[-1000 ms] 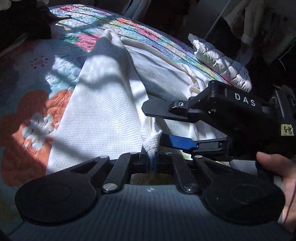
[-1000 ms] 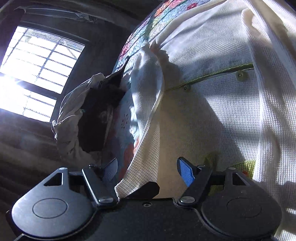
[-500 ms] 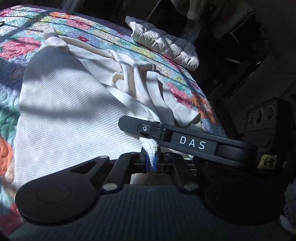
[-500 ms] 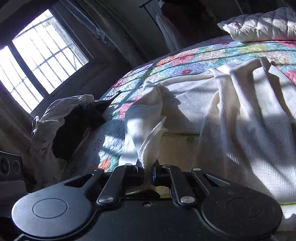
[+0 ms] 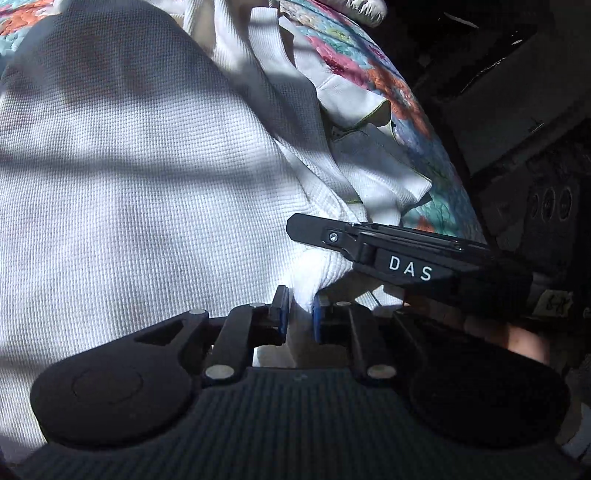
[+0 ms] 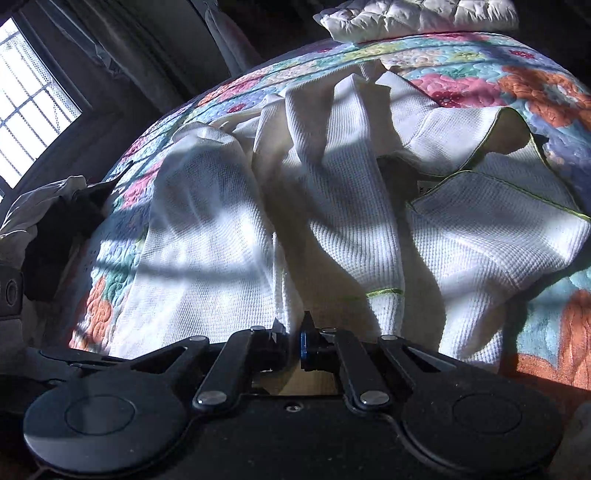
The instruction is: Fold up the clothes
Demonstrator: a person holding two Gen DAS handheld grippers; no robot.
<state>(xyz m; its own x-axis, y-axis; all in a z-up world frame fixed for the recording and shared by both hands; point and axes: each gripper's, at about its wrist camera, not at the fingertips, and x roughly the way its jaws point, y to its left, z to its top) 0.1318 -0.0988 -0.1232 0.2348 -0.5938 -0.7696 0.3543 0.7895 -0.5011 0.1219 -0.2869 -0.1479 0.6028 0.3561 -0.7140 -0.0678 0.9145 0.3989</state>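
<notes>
A white waffle-knit garment (image 5: pixel 147 166) with thin green trim lies rumpled on a floral quilt. It also fills the right wrist view (image 6: pixel 332 221). My left gripper (image 5: pixel 300 317) is shut on a bunched edge of the garment. My right gripper (image 6: pixel 293 339) is shut on another fold of the same garment close by. The right gripper's black body marked DAS (image 5: pixel 406 262) shows in the left wrist view, just right of the left fingertips. The garment's sleeves and collar are bunched toward the far side.
The floral quilt (image 6: pixel 517 85) covers the bed. A white quilted pillow (image 6: pixel 417 16) lies at the far edge. A pile of dark and light clothes (image 6: pixel 51 221) sits at the left by a window (image 6: pixel 33 110). A dark box (image 5: pixel 546 206) stands right of the bed.
A second ago my right gripper was open beside the garment's edge; it shut on the fold. Both grippers have since drawn the garment nearer, bunching it, and both views tilted down.
</notes>
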